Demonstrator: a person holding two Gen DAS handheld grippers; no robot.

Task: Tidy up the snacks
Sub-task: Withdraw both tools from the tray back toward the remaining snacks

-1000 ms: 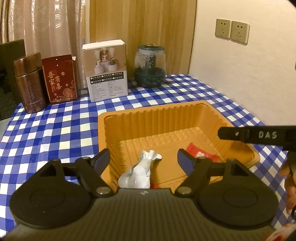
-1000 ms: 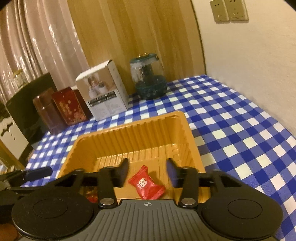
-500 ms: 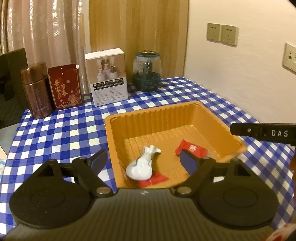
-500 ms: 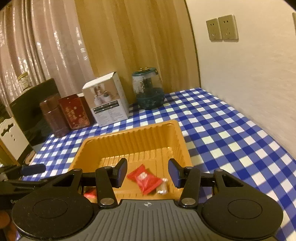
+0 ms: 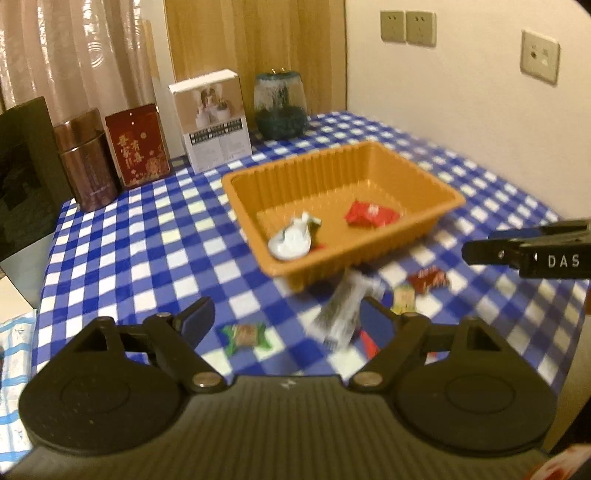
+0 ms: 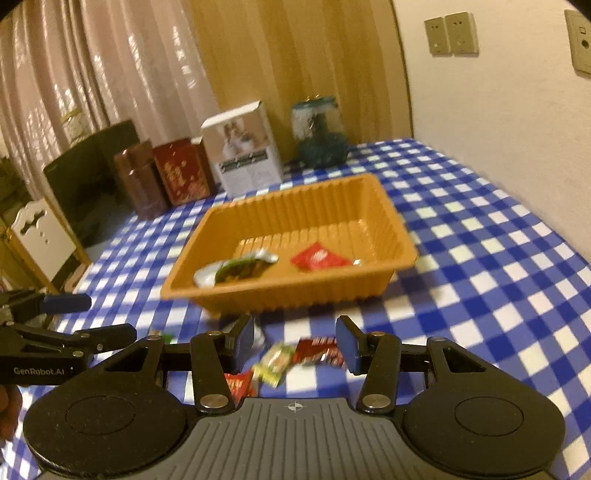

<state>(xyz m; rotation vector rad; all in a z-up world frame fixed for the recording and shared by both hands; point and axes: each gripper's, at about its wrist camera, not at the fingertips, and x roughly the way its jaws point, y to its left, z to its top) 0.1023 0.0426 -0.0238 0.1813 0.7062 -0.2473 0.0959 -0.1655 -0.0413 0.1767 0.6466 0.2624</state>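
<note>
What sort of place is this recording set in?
Most likely a room in a home: a table under a blue-checked tablecloth, curtains behind it, wall sockets, and gift boxes and tins along the back.

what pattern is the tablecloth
Blue and white checks; the tablecloth shows best in the right wrist view.

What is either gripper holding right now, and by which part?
Nothing. The left gripper and right gripper are both open and empty, above loose snacks on the tablecloth near the orange tray.
</note>
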